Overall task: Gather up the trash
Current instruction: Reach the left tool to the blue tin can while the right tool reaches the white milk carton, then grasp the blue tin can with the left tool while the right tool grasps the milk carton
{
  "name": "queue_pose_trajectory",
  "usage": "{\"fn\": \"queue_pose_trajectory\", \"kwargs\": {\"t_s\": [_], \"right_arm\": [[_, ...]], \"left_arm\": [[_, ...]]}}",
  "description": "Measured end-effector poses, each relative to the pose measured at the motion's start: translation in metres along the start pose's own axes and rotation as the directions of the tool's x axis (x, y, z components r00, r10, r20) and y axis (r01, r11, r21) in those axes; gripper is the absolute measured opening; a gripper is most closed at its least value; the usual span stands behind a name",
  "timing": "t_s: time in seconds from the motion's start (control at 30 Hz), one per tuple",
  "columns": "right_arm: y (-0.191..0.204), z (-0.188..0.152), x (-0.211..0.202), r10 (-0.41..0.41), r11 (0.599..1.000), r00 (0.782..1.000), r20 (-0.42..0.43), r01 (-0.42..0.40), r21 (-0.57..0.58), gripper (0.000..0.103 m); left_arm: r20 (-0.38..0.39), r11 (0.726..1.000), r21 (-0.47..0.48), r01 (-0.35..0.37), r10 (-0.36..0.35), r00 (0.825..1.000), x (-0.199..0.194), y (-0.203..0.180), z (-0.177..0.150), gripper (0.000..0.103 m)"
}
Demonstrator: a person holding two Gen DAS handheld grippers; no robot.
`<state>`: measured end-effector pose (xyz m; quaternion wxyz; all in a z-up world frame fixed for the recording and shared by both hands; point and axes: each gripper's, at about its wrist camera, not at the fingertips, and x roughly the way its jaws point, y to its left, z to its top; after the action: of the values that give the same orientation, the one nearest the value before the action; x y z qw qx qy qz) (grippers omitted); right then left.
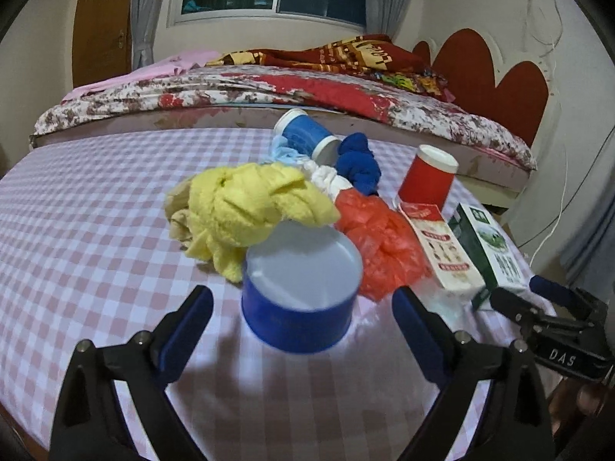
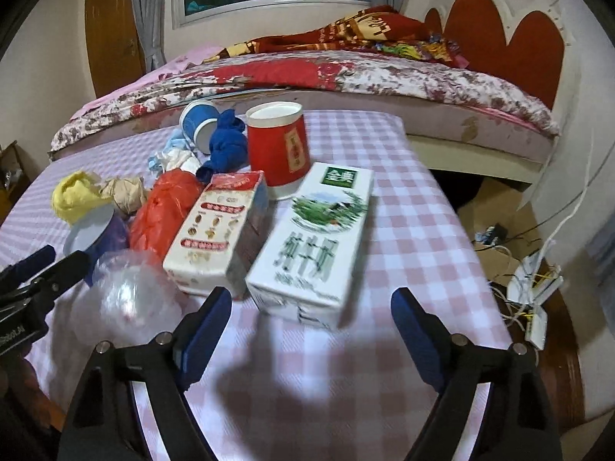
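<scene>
Crowding checked cloth: crumpled bags, round cups, boxy cartons.

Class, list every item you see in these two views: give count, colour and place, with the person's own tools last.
Blue cup: one, upturned, nearest the left gripper.
Red cup: one, upturned, behind the cartons.
Blue cup on its side: one, far edge.
Green-and-white carton: one, lying flat, right.
Red-and-white carton: one, beside it.
Red plastic bag: one, centre.
Yellow cloth: one, left.
Blue cloth: one, far.
Clear plastic: one, crumpled, near edge.
Checked tablecloth: pink-white.
Bed: behind.
Left gripper: fingers apart.
Right gripper: fingers apart.
</scene>
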<state>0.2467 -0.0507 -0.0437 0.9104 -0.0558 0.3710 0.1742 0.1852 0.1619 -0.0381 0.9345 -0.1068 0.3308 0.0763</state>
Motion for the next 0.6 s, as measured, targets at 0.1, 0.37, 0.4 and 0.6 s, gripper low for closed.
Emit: {"fn": "queue_pose_trajectory", "kwargs": {"t_s": [0.1,0.37,0.4,0.6], "right_arm": [[0.001,0.004,0.01,0.005,1.0,1.0,-0.003,-0.005,0.004,0.085],[-0.015,0.003,0.008,-0.014,1.0,1.0,-0.003,0.014,0.028,0.063],[-0.017,0.005,0.011,-0.025,0.999,1.0,-0.006,0.026,0.026,0.063],[-0.028,0.005,0.025,0.008,0.998,1.0,-0.03,-0.006,0.064,0.062]], "left_arm": [[-0.018,1.0,0.006,0.008,-0.008,1.0,0.011,-0.002,0.004,0.091],[-0.036,0.998,0.014,0.061,-0.061,0.998,0.015,0.007,0.002,0.076],[-0.035,0.998,0.014,0.06,-0.059,0.998,0.013,0.009,-0.001,0.076],[-0.036,0.998,0.034,0.055,-0.053,0.998,0.013,0.008,0.001,0.076]]}}
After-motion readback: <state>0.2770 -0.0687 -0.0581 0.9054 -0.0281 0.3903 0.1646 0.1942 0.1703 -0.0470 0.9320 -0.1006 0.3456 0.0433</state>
